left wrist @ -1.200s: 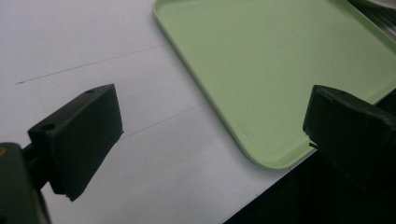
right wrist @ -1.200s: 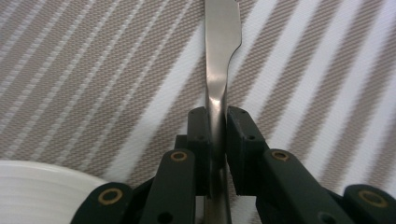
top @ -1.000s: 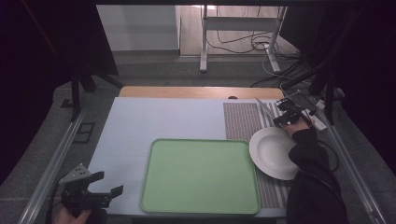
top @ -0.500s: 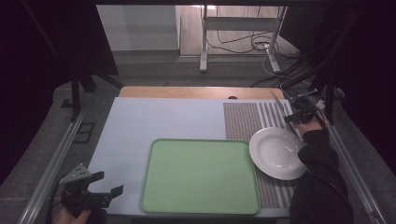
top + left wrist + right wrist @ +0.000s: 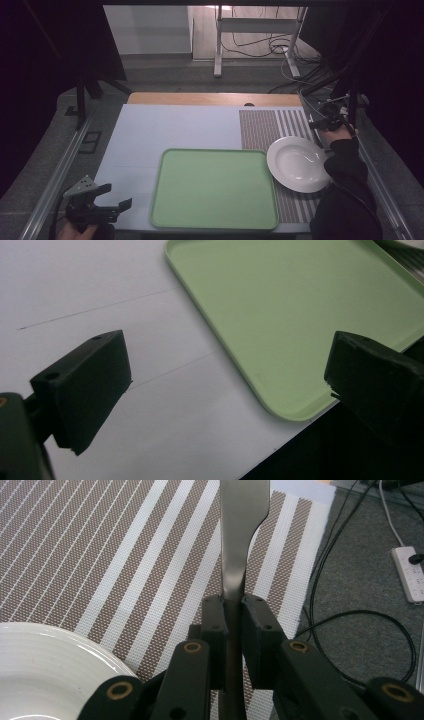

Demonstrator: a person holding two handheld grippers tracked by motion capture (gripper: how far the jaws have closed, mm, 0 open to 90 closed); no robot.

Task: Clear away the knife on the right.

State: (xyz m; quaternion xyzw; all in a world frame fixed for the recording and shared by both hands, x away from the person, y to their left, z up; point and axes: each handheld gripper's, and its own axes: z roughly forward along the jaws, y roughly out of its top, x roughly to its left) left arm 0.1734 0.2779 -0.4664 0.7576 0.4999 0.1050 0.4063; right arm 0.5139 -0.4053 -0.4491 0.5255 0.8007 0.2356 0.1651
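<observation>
At the far right edge of the worktop (image 5: 175,125), your right tool (image 5: 232,611) was clamped on the flat metal handle of a utensil (image 5: 241,525), possibly a knife, though its working end ran out of frame. It was held above the brown-and-white striped placemat (image 5: 100,555), just beyond the white plate (image 5: 297,164) resting on that mat. Your left tool (image 5: 107,200) hovered at the near left corner with its jaws wide apart and nothing between them, just beside the green tray (image 5: 300,315), which lay bare on the white surface.
</observation>
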